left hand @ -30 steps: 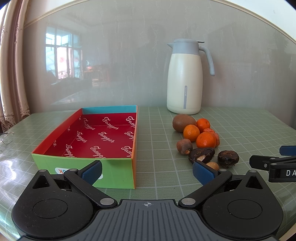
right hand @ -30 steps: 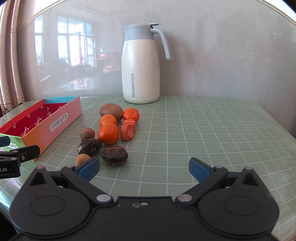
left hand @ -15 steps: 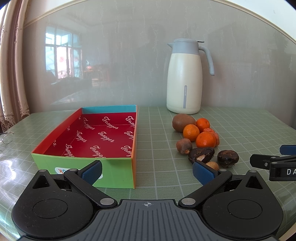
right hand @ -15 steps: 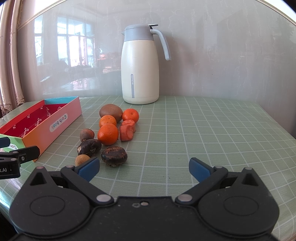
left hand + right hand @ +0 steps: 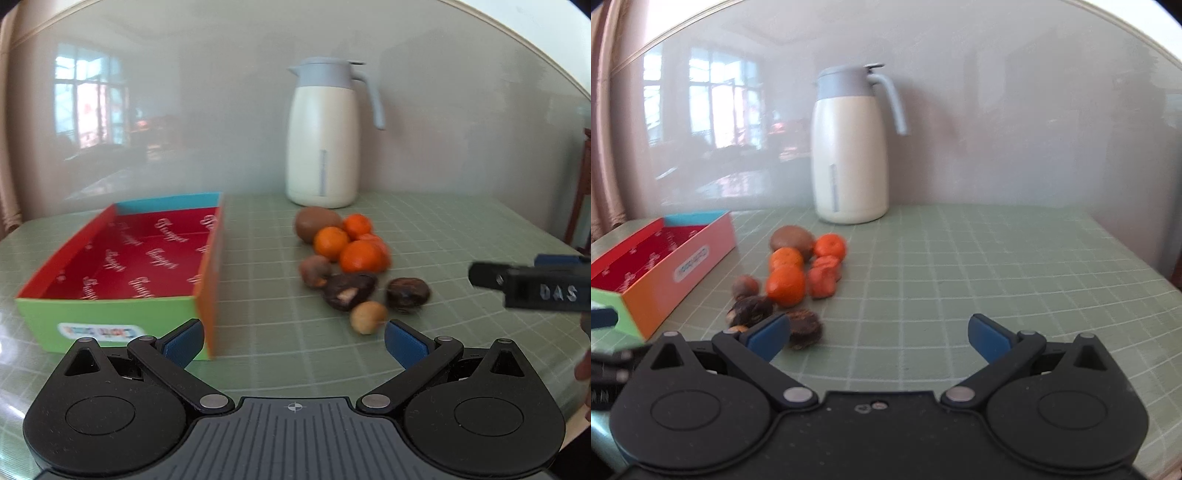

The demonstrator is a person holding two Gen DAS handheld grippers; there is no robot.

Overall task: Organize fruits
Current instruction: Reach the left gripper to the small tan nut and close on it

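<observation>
A pile of fruit lies on the green table: a brown kiwi [image 5: 317, 223], three tangerines [image 5: 360, 256], a carrot-like orange piece [image 5: 823, 280], dark brown wrinkled fruits [image 5: 349, 290] and a small tan one [image 5: 367, 316]. The pile also shows in the right wrist view [image 5: 785, 286]. An empty open box with a red inside [image 5: 122, 258] stands left of the pile. My left gripper [image 5: 293, 341] is open and empty, just short of the box corner and pile. My right gripper [image 5: 879, 334] is open and empty, its left finger by the nearest dark fruit [image 5: 805, 328].
A white thermos jug with a grey lid [image 5: 325, 136] stands behind the fruit near the wall. The right gripper's side shows at the right edge of the left wrist view [image 5: 532, 288]. The green grid mat [image 5: 997, 266] stretches to the right.
Both grippers have moved forward toward the fruit pile, which now looks closer. The right one has also shifted left. Both stay open. The fruit has not moved.
</observation>
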